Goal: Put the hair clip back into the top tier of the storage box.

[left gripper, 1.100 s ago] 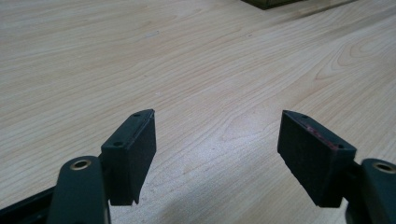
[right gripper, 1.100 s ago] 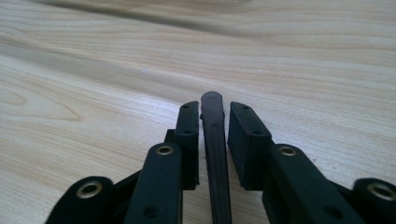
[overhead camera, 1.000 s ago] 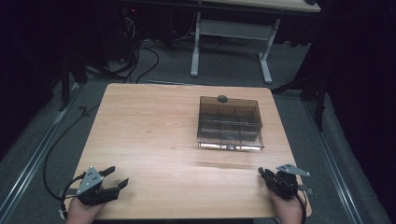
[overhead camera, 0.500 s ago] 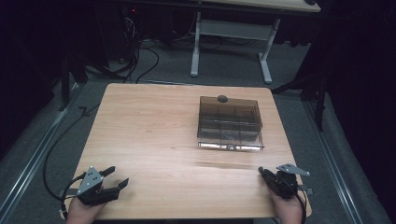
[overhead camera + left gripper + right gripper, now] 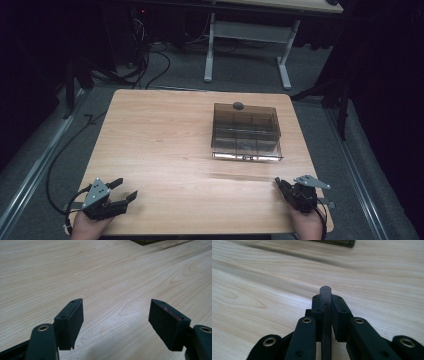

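Note:
My left gripper (image 5: 122,192) rests at the table's near left corner. Its jaws stand wide open (image 5: 116,315) over bare wood, with nothing between them. At the near right corner, my right gripper (image 5: 281,186) is shut (image 5: 326,300) on a thin dark flat strip (image 5: 325,290). The strip's rounded tip sticks out just past the pads. A smoky clear compartment box (image 5: 246,131) sits on the far right part of the table, well ahead of both grippers. A small dark round object (image 5: 238,105) lies at the box's far edge.
The light wooden table (image 5: 165,140) is bare between the grippers and the box. Cables (image 5: 150,60) and a white desk frame (image 5: 247,35) are on the floor beyond the far edge. A cable (image 5: 55,165) trails off the left side.
The right gripper has edged slightly to the left. The left hand and the box have kept still.

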{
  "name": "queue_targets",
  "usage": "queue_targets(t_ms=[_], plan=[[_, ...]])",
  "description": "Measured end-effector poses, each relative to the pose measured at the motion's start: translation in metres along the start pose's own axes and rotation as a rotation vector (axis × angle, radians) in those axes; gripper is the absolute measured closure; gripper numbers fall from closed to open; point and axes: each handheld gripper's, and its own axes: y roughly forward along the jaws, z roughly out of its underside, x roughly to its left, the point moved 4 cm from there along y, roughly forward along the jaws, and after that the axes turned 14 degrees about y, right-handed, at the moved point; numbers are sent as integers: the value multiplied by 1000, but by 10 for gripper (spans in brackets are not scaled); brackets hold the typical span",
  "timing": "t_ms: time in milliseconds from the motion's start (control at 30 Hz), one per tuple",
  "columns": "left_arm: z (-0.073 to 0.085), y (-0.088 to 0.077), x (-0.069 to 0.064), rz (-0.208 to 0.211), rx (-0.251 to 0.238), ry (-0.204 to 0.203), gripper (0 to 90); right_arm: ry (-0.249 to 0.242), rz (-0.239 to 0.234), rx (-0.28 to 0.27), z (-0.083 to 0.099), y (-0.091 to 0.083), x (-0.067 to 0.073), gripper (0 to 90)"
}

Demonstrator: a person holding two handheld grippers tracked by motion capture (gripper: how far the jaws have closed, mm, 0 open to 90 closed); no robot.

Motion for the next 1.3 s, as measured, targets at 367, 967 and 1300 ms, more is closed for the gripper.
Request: queue_targets(t_ms=[367,967,1300], plan=[[0,0,0,2,-1,3,286,-68,-85,15,-1,7,33,816],[0,0,0,1,-2,3,286,-166,-230,97,8,33,96,815],[0,0,0,0,-2,3,287,-165,-238,114,12,36,99,814]])
